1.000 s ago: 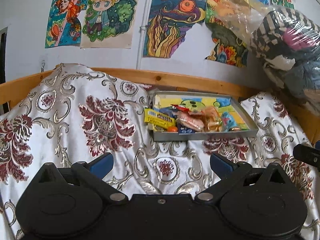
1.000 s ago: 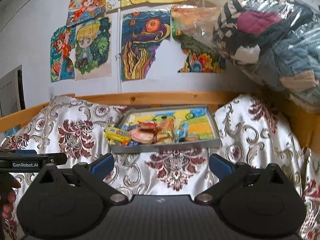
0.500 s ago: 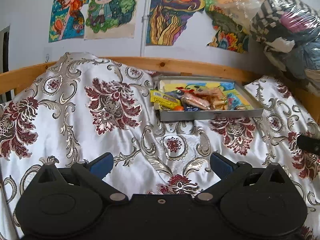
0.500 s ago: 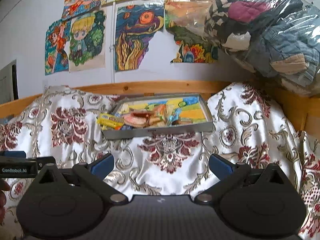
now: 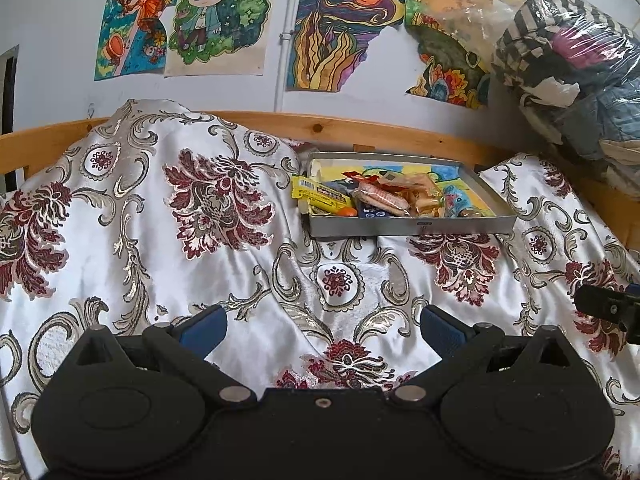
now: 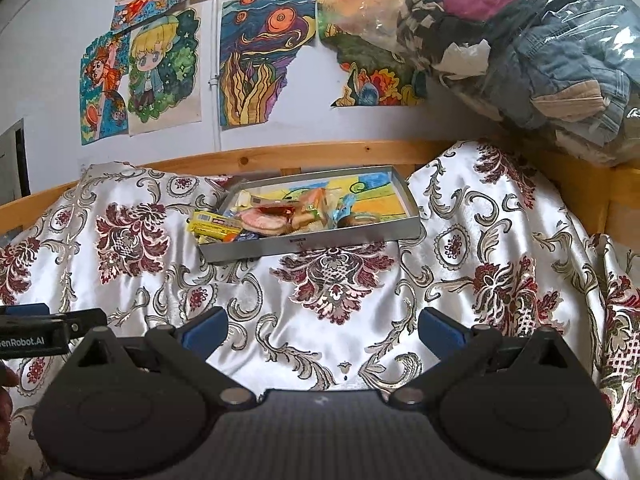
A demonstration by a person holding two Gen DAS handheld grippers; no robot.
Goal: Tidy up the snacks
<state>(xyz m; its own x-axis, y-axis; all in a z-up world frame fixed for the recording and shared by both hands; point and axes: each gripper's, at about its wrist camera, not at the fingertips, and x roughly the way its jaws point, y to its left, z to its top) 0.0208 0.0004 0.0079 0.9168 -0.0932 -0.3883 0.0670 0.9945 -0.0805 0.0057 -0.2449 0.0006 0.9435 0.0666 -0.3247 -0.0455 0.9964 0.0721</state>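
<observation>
Both grippers hang over the patterned bedspread with nothing between their fingers: the left gripper has its blue pads spread wide, and the right gripper stands equally wide, bare cloth showing in each gap. Against the views from a second ago, the largest change is in framing rather than in the things themselves: the left view dipped and drew in over the last second, so more cloth fills its lower half and the wall drawings sit higher, while the right view has eased back a little. Neither pair of fingers has narrowed or widened across that time. The grey tray rests where it did, near the wooden bed rail and well ahead of both grippers. Its snacks lie bunched toward its left end as before, the yellow bar poking over the left rim and the right part of the tray floor bare. My reading is that the hands were only shifting position, with no snack handled in this interval. Such a pile in the tray could be a sorted result or a heap waiting to be sorted; the pictures do not settle which.
</observation>
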